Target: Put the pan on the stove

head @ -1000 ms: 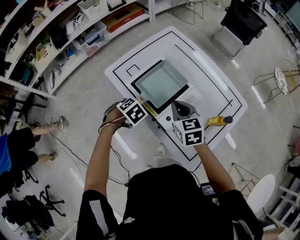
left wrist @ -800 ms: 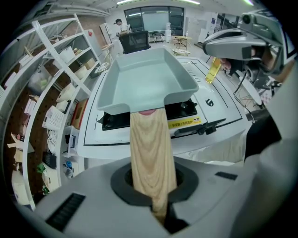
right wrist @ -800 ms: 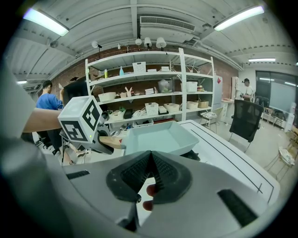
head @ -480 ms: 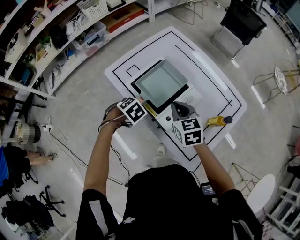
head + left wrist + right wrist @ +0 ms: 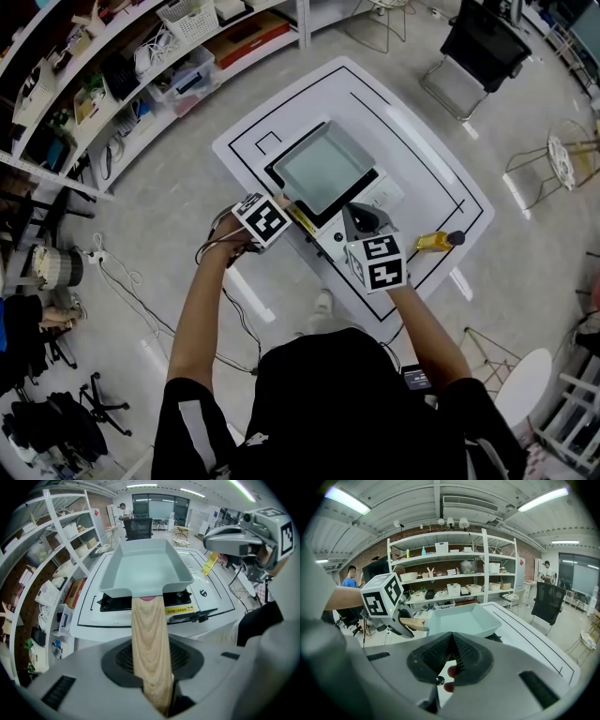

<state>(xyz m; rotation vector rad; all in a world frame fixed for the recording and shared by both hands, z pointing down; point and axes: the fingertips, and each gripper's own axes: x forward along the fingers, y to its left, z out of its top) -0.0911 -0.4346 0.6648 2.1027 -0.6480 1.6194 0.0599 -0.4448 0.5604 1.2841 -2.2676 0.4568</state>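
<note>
Release step: left hand-held gripper (image 5: 151, 670) lets go, pan (image 5: 149, 569) on the stove (image 5: 180, 598).
Its jaws have just been opening, the handle (image 5: 149, 630) loose between them; the right hand-held gripper (image 5: 449, 660) is clenched, empty. Next, probably: draw straight back without nudging the handle.

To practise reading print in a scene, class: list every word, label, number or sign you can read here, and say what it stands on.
Yellow label strip on the front of the stove: dark print, too small to read.
Marker cube: a black-and-white square pattern, no words.
Yellow bottle: no print legible.
Nothing here can be quoted.
</note>
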